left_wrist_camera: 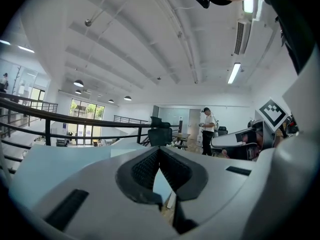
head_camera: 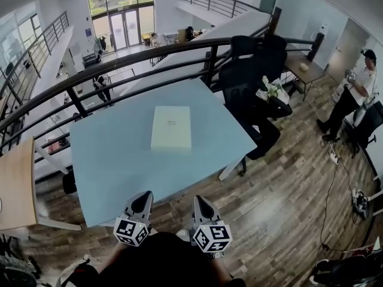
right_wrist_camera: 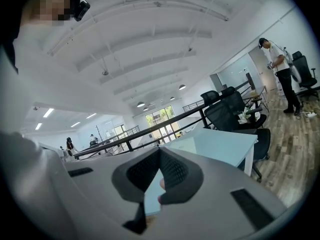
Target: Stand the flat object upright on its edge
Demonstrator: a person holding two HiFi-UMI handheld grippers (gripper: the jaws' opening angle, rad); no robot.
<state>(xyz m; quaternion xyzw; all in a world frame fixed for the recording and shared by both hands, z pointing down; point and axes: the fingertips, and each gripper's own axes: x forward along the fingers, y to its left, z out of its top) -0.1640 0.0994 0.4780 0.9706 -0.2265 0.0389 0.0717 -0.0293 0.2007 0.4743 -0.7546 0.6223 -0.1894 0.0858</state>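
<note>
A flat, pale cream box (head_camera: 171, 128) lies face down in the middle of the light blue table (head_camera: 119, 160). My left gripper (head_camera: 143, 200) and my right gripper (head_camera: 201, 203) hang side by side over the table's near edge, well short of the box. Both are shut with nothing between their jaws. In the left gripper view the black ribbed pads (left_wrist_camera: 150, 166) meet at their tips with only tabletop (left_wrist_camera: 55, 161) beyond. In the right gripper view the pads (right_wrist_camera: 172, 171) also meet, and the box shows only as a faint pale slab (right_wrist_camera: 182, 144) on the table (right_wrist_camera: 225, 145).
A black railing (head_camera: 149, 55) runs behind the table, with an open drop beyond it. Black office chairs (head_camera: 254, 64) stand at the table's far right corner. A wooden desk (head_camera: 15, 184) sits at the left. A person (head_camera: 353, 97) stands far right on the wooden floor, with cables (head_camera: 335, 178) nearby.
</note>
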